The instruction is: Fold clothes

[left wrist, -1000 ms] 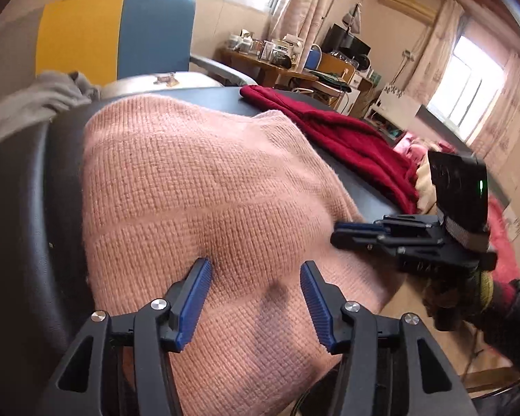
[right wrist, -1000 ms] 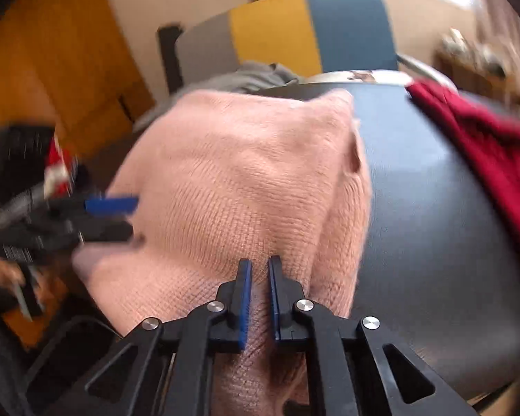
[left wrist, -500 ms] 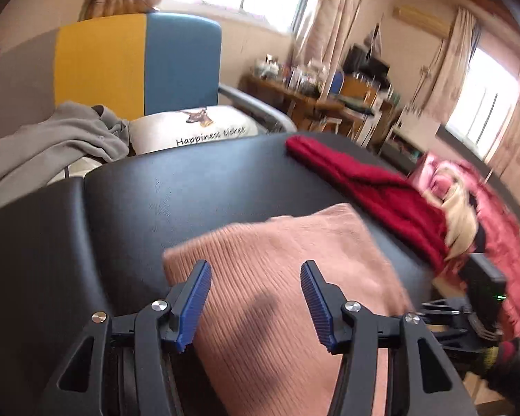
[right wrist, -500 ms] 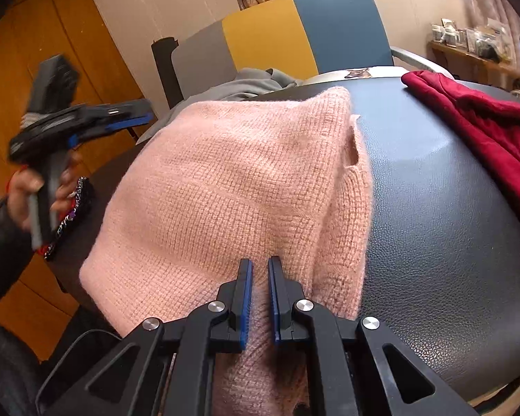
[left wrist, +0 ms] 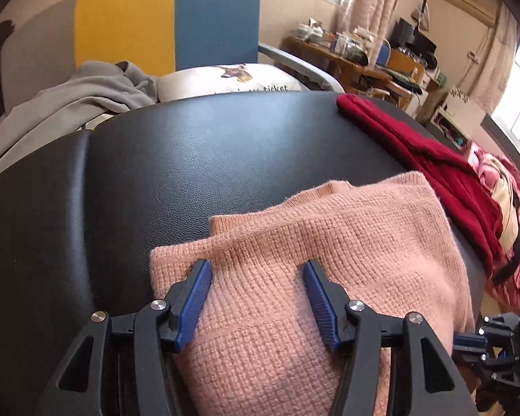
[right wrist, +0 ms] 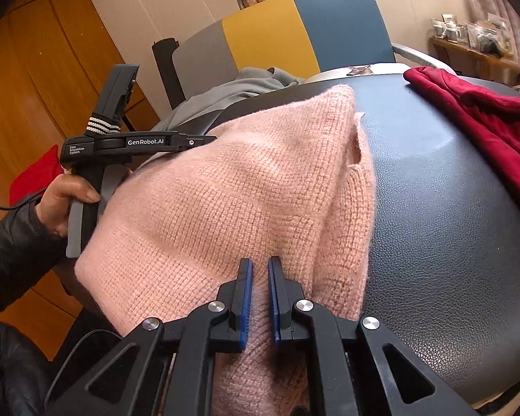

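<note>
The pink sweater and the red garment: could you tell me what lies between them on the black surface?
Nothing does. In the right wrist view, only bare black padded surface separates the pink sweater from the red garment.

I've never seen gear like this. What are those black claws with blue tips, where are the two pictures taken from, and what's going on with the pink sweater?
There is no robot here. A person holds a hand-held claw tool in each hand, and each tool carries a camera looking out along its two fingers. One picture comes from the left tool, the other from the right.

Both look at a black padded table. On it lies a pink sweater, with a red garment further back. A grey garment lies on the chair behind.

The right gripper is pinched shut on a fold of the sweater. The left gripper is opening, with sweater between its fingers that the pads do not press. The right view shows the person's left hand holding that tool.
</note>
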Available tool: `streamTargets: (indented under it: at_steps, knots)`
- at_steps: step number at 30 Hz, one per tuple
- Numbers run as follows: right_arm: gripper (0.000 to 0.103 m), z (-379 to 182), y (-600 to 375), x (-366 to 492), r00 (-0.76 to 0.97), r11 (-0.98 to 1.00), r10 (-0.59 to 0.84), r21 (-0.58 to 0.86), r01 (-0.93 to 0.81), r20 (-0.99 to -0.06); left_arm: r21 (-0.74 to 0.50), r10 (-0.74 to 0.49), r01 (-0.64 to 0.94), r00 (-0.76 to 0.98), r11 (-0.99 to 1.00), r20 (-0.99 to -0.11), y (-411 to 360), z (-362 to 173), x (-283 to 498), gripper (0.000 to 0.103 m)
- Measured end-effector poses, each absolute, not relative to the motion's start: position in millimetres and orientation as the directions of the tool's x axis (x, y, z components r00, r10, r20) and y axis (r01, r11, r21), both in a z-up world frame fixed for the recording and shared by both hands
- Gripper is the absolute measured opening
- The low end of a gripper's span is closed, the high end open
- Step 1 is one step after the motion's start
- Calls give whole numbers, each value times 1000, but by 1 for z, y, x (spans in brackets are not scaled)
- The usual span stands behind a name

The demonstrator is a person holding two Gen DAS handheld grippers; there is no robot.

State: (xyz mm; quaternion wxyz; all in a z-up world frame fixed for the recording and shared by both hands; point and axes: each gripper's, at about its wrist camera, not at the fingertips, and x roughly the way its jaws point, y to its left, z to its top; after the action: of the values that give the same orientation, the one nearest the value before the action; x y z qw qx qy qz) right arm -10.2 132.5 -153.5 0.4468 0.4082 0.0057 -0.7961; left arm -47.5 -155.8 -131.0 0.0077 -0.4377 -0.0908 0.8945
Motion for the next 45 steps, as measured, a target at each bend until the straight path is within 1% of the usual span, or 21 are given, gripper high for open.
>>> streamTargets:
  at_steps: [6,7,10,12,15,17,21,23,24,25,28,29,32,35,36,38,39,40,43,44,45]
  knots:
    - [9,-149,131,-5,-274,-616,-687,339,711,-673,-201,56,121,-711,-972,-701,-165,-101,-5,57]
    - [11,-146,131,-6,-263,-619,-684,350,703,-681,-216,63,118,-729,-969,-682,-166,-96,9,57]
    - [13,-122,127,-13,-275,-631,-680,352,691,-679,-213,83,77,-753,-974,-652,-161,-89,47,57]
    - [17,-101,121,-16,-301,-623,-693,333,708,-655,-205,98,48,-758,-978,-645,-153,-90,68,57]
    - [31,-78,93,-24,-315,-586,-713,285,759,-626,-201,127,7,-754,-980,-645,-139,-97,93,57]
    - [44,-78,63,-35,-313,-574,-690,230,786,-653,-193,149,-26,-735,-981,-661,-128,-105,102,57]
    - [46,-99,17,-57,-340,-590,-589,102,801,-733,-195,143,10,-640,-981,-755,-117,-140,101,59]
    - [59,-119,6,-69,-364,-613,-531,50,789,-765,-241,163,35,-643,-970,-748,-121,-151,104,61]
    - [64,-125,10,-76,-367,-638,-553,96,764,-748,-234,158,34,-644,-972,-748,-120,-152,105,61]
    - [66,-130,16,-81,-360,-644,-576,135,753,-734,-225,152,32,-643,-974,-751,-119,-152,103,62]
    - [67,-132,16,-90,-364,-649,-579,142,748,-730,-236,155,41,-645,-971,-748,-120,-151,99,63]
    - [67,-131,15,-91,-368,-649,-575,134,749,-731,-263,170,47,-650,-964,-741,-123,-150,100,63]
    - [68,-129,24,-98,-331,-646,-612,213,733,-718,-391,240,72,-686,-917,-687,-146,-140,107,63]
    - [71,-115,38,-98,-299,-627,-671,303,718,-679,-454,273,76,-708,-888,-651,-168,-130,107,65]
    - [73,-108,45,-94,-299,-623,-683,317,715,-666,-476,287,75,-712,-876,-640,-174,-128,104,66]
    - [90,-96,60,-86,-291,-607,-713,352,713,-638,-548,347,61,-713,-834,-609,-186,-128,95,70]
    - [93,-92,71,-84,-280,-599,-729,383,703,-625,-579,373,59,-711,-813,-597,-192,-130,89,74]
    - [97,-89,82,-82,-268,-590,-744,414,693,-612,-602,393,58,-707,-796,-588,-196,-131,83,74]
    - [103,-93,119,-87,-257,-607,-756,495,622,-602,-612,421,55,-678,-789,-603,-199,-138,64,74]
    - [103,-98,131,-91,-207,-567,-781,532,629,-589,-608,426,48,-671,-792,-607,-198,-140,60,74]
    - [103,-107,142,-97,-200,-574,-783,559,599,-589,-607,431,41,-665,-794,-609,-197,-142,57,77]
